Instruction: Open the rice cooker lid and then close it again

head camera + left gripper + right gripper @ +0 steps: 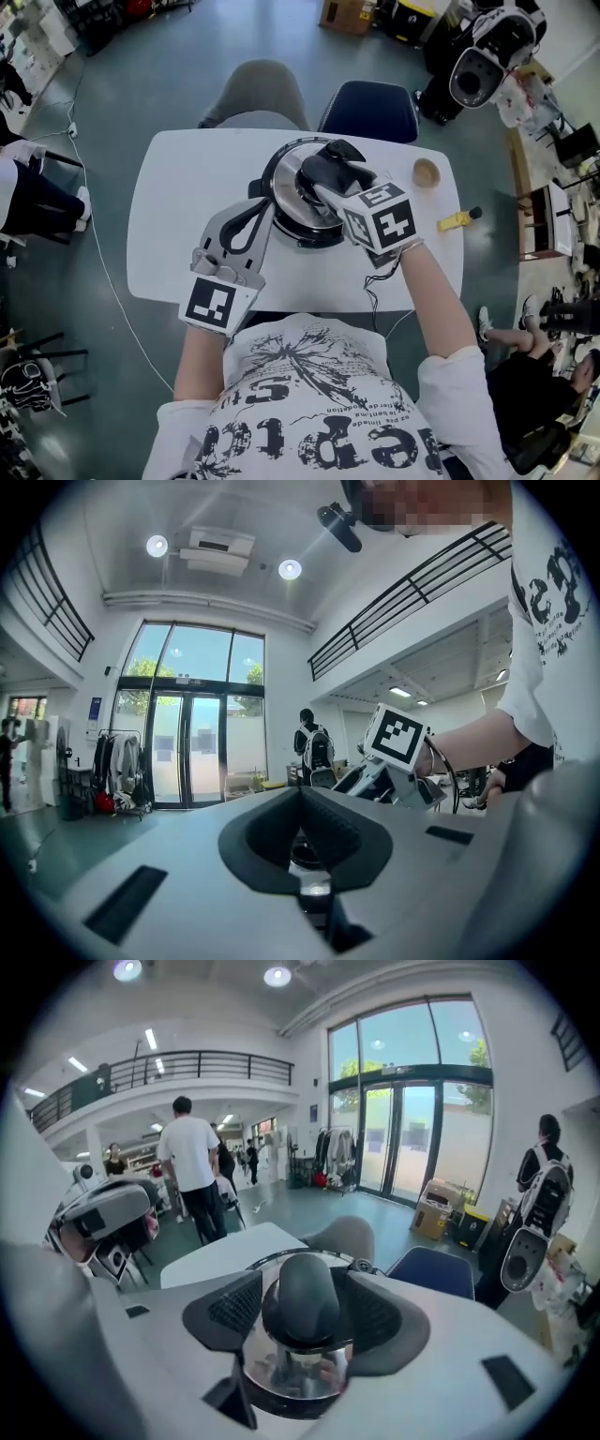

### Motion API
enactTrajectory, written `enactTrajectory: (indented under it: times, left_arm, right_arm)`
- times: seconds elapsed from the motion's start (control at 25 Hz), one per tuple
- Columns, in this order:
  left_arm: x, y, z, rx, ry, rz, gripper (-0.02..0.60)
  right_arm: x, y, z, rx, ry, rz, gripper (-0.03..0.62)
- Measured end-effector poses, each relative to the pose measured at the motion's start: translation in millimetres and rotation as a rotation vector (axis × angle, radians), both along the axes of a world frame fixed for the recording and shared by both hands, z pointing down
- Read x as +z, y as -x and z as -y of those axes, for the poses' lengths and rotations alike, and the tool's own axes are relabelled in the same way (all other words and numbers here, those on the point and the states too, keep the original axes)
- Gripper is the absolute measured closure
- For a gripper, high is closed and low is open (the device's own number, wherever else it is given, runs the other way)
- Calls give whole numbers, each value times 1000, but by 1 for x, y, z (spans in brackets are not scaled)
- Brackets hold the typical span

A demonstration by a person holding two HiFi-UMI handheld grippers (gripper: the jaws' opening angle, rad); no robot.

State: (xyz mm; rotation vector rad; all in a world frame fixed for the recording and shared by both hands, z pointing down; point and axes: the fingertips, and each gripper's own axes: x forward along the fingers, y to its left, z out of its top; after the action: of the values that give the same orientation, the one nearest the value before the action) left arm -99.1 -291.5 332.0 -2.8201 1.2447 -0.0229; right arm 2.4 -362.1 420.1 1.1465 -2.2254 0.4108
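The rice cooker (314, 236) stands in the middle of the white table (169, 234), a bit closer to the far edge. Its shiny lid (292, 192) looks tilted over the pot. The right claw (336, 171) points down at the lid. Its two jaws are about half open and clamped on the black knob (305, 1302), one pad on each side of it.

The left claw (262, 204) lies flat, just beside the left side of the cooker. Its jaws are pressed together with nothing between them.

There is a lot of bare table to the left of the cooker and some in front of it. To the right, a small brown bowl (427, 172) sits near the far edge, and a yellow thing (457, 220) lies at the right edge. Both are well apart from the cooker. A grey chair (262, 89) and a blue chair (370, 108) stand behind the far edge of the table.
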Motion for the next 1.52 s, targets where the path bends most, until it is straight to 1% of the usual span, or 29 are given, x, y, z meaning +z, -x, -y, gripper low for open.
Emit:
enactTrajectory:
  times: [0.12, 0.2, 0.28, 0.36, 0.48, 0.76, 0.88, 0.96, 1.04, 1.16, 1.24, 1.4, 1.52]
  left_arm:
    - [-5, -5, -6, -10, -3, -3, 569]
    - [-8, -8, -11, -20, -5, -4, 568]
    - [-11, -11, -15, -31, -5, 5, 569]
    - [-14, -13, -18, -41, -6, 15, 568]
    - [-17, -14, -21, -46, -13, 19, 569]
    - [-25, -23, -26, -47, -24, 45, 569]
    - [-20, -24, -31, -37, 2, 94, 569]
    - [-20, -26, -31, -39, 1, 81, 569]
    - [-18, -28, -30, -40, 7, 79, 569]
    - [-11, -30, -31, -40, 27, 99, 569]
    - [-12, -32, -31, -42, 23, 103, 569]
    - [-14, -34, -31, -35, 17, 105, 569]
    - [-14, -37, -28, -34, 18, 93, 569]
  right_arm:
    - [-22, -18, -7, 108, -96, 102, 367]
    - [-35, -32, -15, 187, -169, 156, 459]
    - [-47, -43, -26, 230, -239, 192, 514]
    - [-56, -51, -38, 244, -296, 219, 579]
    - [-62, -53, -55, 214, -356, 247, 580]
    - [-75, -57, -89, 94, -528, 232, 580]
    - [-79, -57, -102, 66, -581, 233, 580]
    - [-82, -59, -107, 67, -605, 243, 580]
    - [-83, -64, -109, 79, -613, 252, 580]
    - [-84, -69, -106, 77, -613, 244, 582]
    - [-87, -71, -103, 78, -612, 236, 582]
    - [-93, -73, -101, 95, -607, 259, 582]
    - [-91, -75, -98, 114, -570, 262, 582]
